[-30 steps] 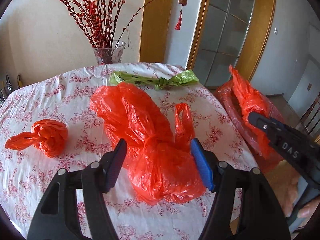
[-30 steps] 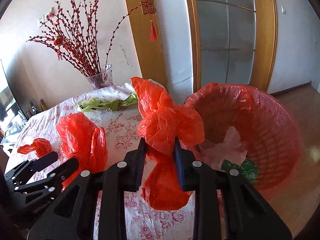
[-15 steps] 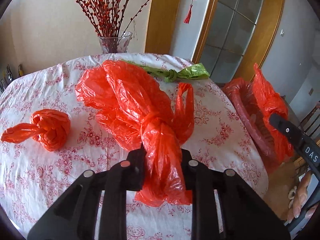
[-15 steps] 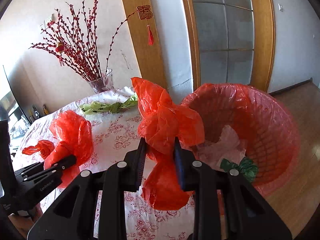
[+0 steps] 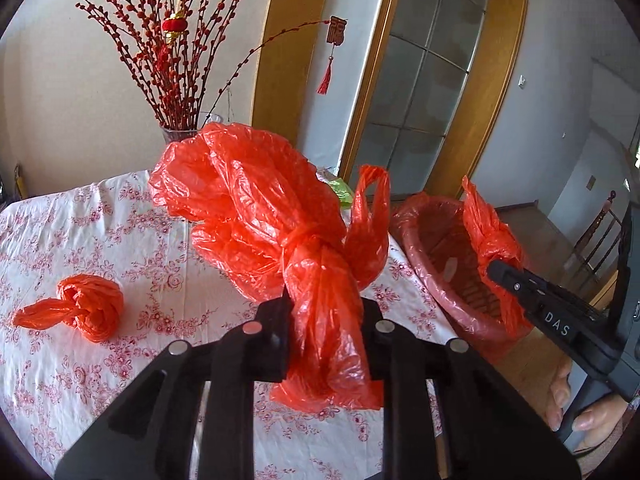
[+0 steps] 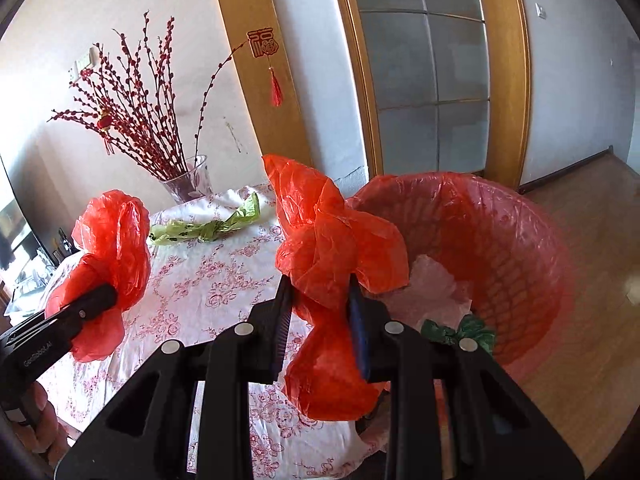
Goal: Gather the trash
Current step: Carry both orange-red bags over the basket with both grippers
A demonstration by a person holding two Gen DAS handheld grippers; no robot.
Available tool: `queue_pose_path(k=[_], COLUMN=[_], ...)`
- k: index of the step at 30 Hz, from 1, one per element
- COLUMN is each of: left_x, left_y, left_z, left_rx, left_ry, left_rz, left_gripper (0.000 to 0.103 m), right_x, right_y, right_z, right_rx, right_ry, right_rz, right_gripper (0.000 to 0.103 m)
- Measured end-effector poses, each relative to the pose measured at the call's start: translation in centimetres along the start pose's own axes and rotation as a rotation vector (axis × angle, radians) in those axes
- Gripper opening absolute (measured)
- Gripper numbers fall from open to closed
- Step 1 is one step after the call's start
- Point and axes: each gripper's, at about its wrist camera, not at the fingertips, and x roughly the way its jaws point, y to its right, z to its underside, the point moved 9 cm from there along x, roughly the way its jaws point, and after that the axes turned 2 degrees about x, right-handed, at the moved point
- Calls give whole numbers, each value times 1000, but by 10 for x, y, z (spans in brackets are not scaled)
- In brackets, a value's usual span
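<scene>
Carrying both loads across to the lined trash basket [image 6: 532, 240] beside the counter [image 5: 120, 240] is the step in hand. The left gripper [image 5: 326, 320], jaws just closed, pinches the big knotted red bag [image 5: 272, 216] clear of the cloth. The right gripper [image 6: 318, 312] clamps a smaller red bag [image 6: 332, 248] near the rim; I would release only above the basket's mouth.

"DAS" in white letters on the right gripper [image 5: 496, 276] body, left wrist view. "GenRobot.AI", small and blurry, on the left gripper [image 6: 106, 294] body, right wrist view. Red hanging ornament [image 6: 263, 43] shows the character 福.
</scene>
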Motion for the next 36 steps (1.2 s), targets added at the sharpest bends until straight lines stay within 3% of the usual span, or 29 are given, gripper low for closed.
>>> queue_pose_path(k=[18,36], left_x=[33,84], left_y=[90,173], left_z=[-18,-32], left_rx=[118,211], left_ry=[-11,-54], left_rz=[152,306], left_gripper=[21,21], right_x=[-27,-37], right_y=[64,122], right_z=[-26,-53], right_rx=[80,215], right_ry=[75,151], right_rz=[97,111], right_gripper=[27,27])
